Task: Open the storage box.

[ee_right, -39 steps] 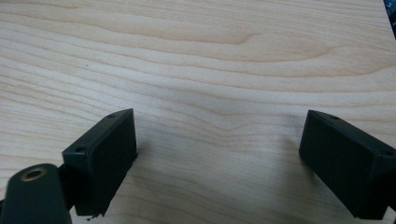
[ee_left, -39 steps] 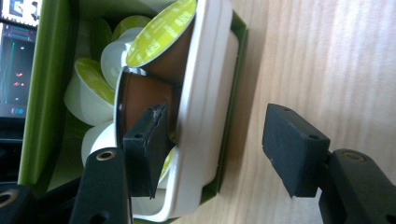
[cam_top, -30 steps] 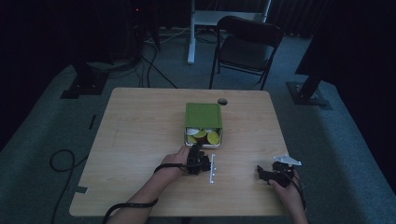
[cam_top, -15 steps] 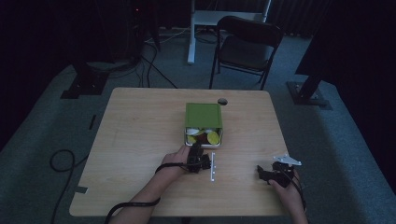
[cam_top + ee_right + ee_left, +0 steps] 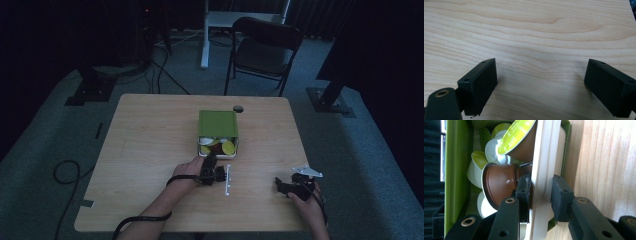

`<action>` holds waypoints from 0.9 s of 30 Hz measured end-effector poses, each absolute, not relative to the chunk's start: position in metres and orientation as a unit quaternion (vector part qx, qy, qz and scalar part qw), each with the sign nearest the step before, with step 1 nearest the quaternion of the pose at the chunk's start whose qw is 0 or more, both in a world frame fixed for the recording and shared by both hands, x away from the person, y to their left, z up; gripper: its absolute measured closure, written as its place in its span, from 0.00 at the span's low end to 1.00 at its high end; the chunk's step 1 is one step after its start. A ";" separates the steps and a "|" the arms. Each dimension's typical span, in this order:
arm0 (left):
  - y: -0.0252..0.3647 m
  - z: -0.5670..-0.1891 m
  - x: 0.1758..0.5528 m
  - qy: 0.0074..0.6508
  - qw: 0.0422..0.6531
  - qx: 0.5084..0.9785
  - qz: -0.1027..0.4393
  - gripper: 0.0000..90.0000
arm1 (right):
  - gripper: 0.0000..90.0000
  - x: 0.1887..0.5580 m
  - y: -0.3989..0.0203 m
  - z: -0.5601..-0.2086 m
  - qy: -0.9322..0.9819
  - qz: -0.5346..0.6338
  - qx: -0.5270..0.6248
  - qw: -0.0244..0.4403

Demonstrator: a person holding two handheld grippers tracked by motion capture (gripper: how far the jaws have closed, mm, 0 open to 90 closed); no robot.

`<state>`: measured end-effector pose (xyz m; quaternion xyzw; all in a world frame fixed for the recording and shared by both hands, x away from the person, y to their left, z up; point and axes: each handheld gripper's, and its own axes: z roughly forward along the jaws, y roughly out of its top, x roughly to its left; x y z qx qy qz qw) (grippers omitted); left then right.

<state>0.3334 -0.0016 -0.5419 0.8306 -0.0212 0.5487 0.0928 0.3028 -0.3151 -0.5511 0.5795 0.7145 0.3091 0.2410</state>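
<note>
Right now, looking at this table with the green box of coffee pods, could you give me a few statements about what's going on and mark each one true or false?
1. The left claw is clamped on the white front edge of the pod tray. True; its jaws have just been closing onto it.
2. The right claw holds a coffee pod. False: its jaws stand open over bare table.
3. The green box covers the far part of the tray, with pods showing at the near end. True.
4. All the pods are brown. False: a brown pod lies beside lime-lidded pods and white ones.
5. The right claw rests against the box. False: it sits well apart, near the table's front right.
</note>
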 end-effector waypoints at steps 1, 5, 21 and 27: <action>-0.002 -0.541 0.333 -0.021 0.092 0.831 0.548 0.79 | 0.12 0.303 -0.315 -0.551 0.714 0.309 0.580 0.241; -0.001 -0.541 0.332 -0.028 0.091 0.832 0.547 0.79 | 0.12 0.303 -0.315 -0.551 0.714 0.309 0.580 0.241; 0.000 -0.541 0.316 -0.038 0.091 0.833 0.544 0.80 | 0.12 0.303 -0.315 -0.551 0.715 0.309 0.580 0.241; 0.001 -0.541 0.307 -0.048 0.093 0.832 0.545 0.80 | 0.12 0.303 -0.315 -0.551 0.714 0.309 0.580 0.241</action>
